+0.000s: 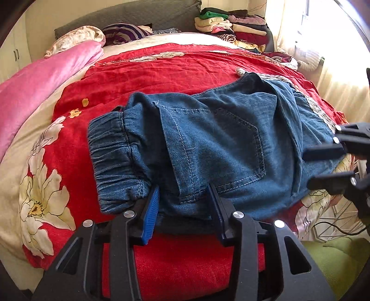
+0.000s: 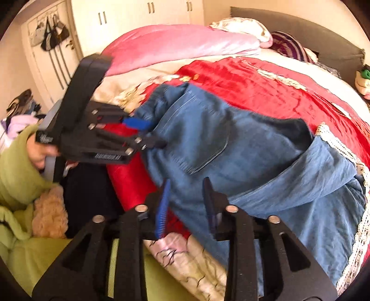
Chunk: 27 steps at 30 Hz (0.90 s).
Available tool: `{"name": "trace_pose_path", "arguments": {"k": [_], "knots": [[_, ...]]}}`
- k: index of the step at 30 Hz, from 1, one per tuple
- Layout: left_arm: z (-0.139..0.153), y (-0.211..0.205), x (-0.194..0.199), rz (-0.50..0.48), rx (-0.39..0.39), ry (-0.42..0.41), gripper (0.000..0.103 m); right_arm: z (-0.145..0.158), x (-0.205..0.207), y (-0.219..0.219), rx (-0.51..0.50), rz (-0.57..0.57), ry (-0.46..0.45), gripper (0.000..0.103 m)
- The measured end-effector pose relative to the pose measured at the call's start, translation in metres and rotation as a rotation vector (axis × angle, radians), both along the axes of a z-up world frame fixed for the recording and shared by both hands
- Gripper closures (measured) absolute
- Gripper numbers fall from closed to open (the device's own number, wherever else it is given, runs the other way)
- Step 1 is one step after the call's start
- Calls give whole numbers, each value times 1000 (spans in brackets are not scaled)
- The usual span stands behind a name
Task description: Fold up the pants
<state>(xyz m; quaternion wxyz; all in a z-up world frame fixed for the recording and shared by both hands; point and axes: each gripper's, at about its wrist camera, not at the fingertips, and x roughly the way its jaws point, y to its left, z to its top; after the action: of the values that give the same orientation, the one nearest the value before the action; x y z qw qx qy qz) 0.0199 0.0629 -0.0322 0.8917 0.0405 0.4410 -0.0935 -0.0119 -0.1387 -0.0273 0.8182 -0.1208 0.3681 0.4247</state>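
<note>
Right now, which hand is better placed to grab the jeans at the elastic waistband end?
Probably left: the left gripper has its jaws around the jeans beside the waistband; the right gripper sits toward the other end.

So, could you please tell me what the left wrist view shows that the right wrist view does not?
Only the left wrist view shows the stack of folded clothes and the bright window. Only the right wrist view shows the wardrobe doors, the bags hanging on the door and the person's green sleeve. Both show the blue jeans on the red floral bedspread, the pink quilt and both tongs.
</note>
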Motion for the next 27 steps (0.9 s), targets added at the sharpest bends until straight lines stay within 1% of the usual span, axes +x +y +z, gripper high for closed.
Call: {"name": "trace_pose_path", "arguments": {"k": [2, 4, 7, 9, 11, 13, 16, 20, 23, 25, 27], "knots": [[0, 1, -1, -2, -7, -2, 63, -4, 6, 6, -9, -2, 10, 73], [0, 2, -3, -4, -14, -3, 63, -16, 14, 18, -40, -2, 27, 72], [-1, 4, 0, -6, -23, 0, 63, -40, 20, 33, -120, -18, 32, 70], [-1, 3, 0, -6, -23, 0, 63, -45, 19, 34, -116, -24, 10, 68], [-1, 4, 0, -5, -25, 1, 63, -44, 20, 32, -105, -32, 32, 68], [0, 4, 0, -2, -30, 3, 63, -40, 24, 31, -107, -46, 70, 68], [0, 4, 1, 3, -36, 7, 63, -31, 26, 32, -108, -69, 94, 68], [1, 4, 4, 12, -40, 18, 63, -2, 29, 30, -59, -88, 71, 68], [2, 7, 6, 18, -64, 26, 63, 20, 34, 24, -6, -121, 55, 68], [4, 9, 6, 26, -81, 24, 63, 37, 37, 14, 31, -154, 32, 66], [9, 8, 3, 26, -88, 5, 63, 49, 39, 3, 33, -194, 4, 63]]}}
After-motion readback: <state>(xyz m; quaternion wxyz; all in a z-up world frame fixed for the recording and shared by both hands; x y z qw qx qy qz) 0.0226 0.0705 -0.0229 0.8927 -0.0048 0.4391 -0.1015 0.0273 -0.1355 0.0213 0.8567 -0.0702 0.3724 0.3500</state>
